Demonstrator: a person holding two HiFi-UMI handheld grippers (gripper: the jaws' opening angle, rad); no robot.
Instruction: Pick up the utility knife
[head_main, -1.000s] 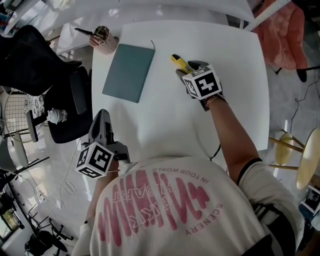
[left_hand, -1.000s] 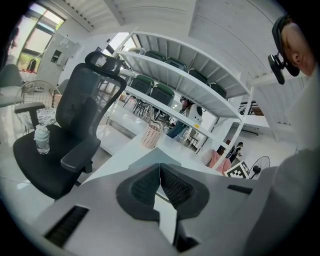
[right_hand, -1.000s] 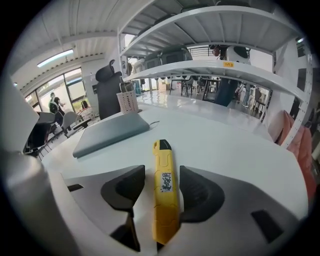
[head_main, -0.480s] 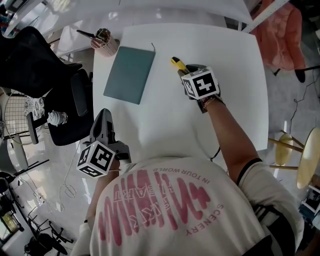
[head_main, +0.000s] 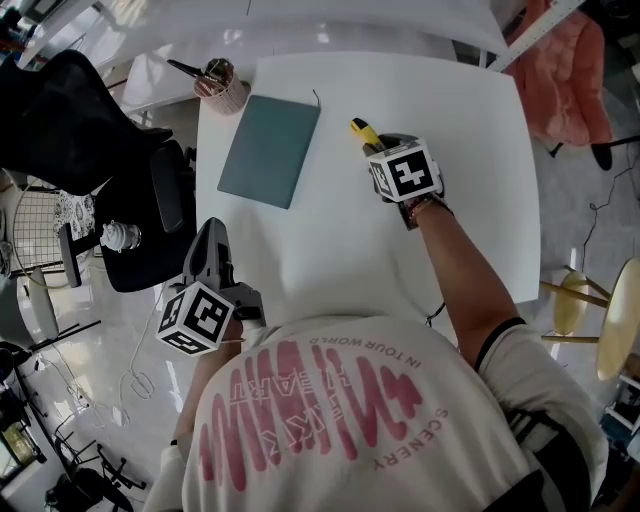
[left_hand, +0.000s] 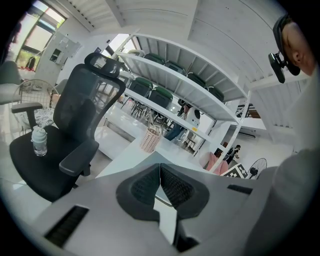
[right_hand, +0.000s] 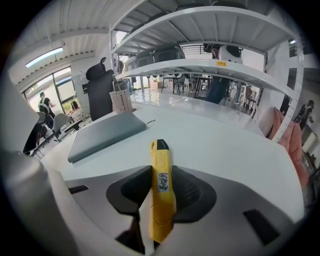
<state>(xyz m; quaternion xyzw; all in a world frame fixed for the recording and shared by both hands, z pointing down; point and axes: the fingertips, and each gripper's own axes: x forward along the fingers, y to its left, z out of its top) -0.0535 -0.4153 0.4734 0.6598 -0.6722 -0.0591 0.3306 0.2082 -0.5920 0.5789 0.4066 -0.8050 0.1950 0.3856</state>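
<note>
Overhead, the head view shows the right gripper (head_main: 378, 146) at the far middle of the white table (head_main: 460, 110), closed around the yellow utility knife (head_main: 359, 129). The knife's front end projects beyond the jaw tips toward the far table edge. A teal notebook (head_main: 270, 150) lies flat to the left of the knife, apart from it. A pink pen holder (head_main: 225, 93) stands near the table's far left corner. The left gripper (head_main: 210, 242) hangs off the table's left edge, beside a black office chair (head_main: 100, 130) with a water bottle (head_main: 118, 237) on its seat.

Left gripper view: the left gripper (left_hand: 160, 182) is clenched, pads meeting at their tips with nothing between them.

Right gripper view: the right gripper (right_hand: 161, 192) has just been closing, and both pads now press the sides of the utility knife (right_hand: 160, 162), which runs lengthwise between them. Whether the knife is clear of the table (right_hand: 230, 145) cannot be determined.
</note>
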